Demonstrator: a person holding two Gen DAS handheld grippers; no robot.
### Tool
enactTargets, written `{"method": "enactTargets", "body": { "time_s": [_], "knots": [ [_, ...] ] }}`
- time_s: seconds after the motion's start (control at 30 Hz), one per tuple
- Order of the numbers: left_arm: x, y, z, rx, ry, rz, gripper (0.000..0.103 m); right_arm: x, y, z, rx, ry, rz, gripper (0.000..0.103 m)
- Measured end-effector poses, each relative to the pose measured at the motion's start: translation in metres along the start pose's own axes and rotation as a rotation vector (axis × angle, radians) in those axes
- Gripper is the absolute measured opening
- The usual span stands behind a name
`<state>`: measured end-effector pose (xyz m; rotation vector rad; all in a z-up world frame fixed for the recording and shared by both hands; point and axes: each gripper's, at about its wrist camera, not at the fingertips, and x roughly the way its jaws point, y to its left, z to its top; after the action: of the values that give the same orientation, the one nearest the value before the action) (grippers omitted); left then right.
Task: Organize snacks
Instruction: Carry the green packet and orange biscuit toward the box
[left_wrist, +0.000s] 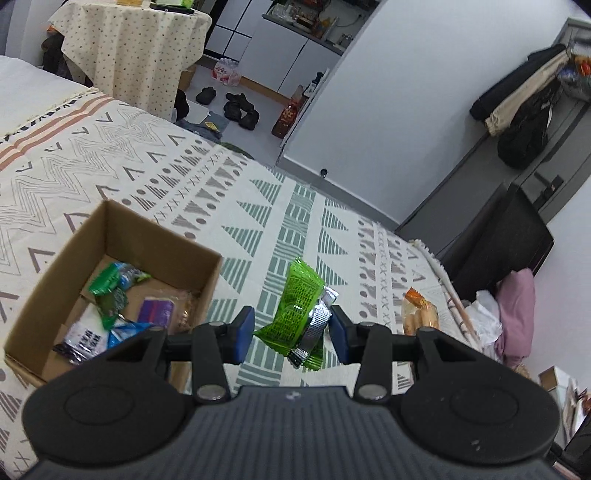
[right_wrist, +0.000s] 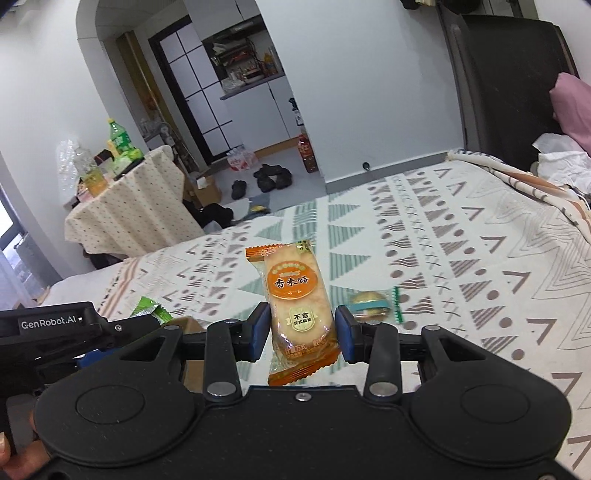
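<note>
The left gripper is clamped on a green foil snack packet; an open brown cardboard box lies to its left. The right gripper is clamped on an orange rice-cracker packet.

cardboard box near corner behind left gripper, orange packet partly hidden, small biscuit packet perhaps too blurred to read

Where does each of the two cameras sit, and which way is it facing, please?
Left wrist: on the left gripper, looking down over the green packet it grips, the cardboard box and the bedspread.
Right wrist: on the right gripper, gripping the orange rice-cracker packet, facing the bed and doorway; fingertips show at lower left.
Shared: bedspread, both packets, shoes.
</note>
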<state>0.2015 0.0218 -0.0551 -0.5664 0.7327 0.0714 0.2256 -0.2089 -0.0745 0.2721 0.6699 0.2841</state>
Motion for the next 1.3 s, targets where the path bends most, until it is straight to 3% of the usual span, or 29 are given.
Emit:
{"method": "enactTargets", "body": {
  "time_s": [0.43,0.53,1.3],
  "knots": [
    [-0.025,0.057,0.037,-0.095,-0.054,0.021,0.043,0.005,0.062,-0.002,-0.051,-0.019,0.072,0.038],
    [-0.022,0.074,0.044,-0.115,-0.053,0.073,0.043,0.014,0.075,-0.004,-0.062,-0.008,0.09,0.038],
    [0.029,0.164,0.063,-0.248,0.067,0.108,0.043,0.089,0.152,-0.036,-0.113,0.127,0.175,0.04]
  ]
}}
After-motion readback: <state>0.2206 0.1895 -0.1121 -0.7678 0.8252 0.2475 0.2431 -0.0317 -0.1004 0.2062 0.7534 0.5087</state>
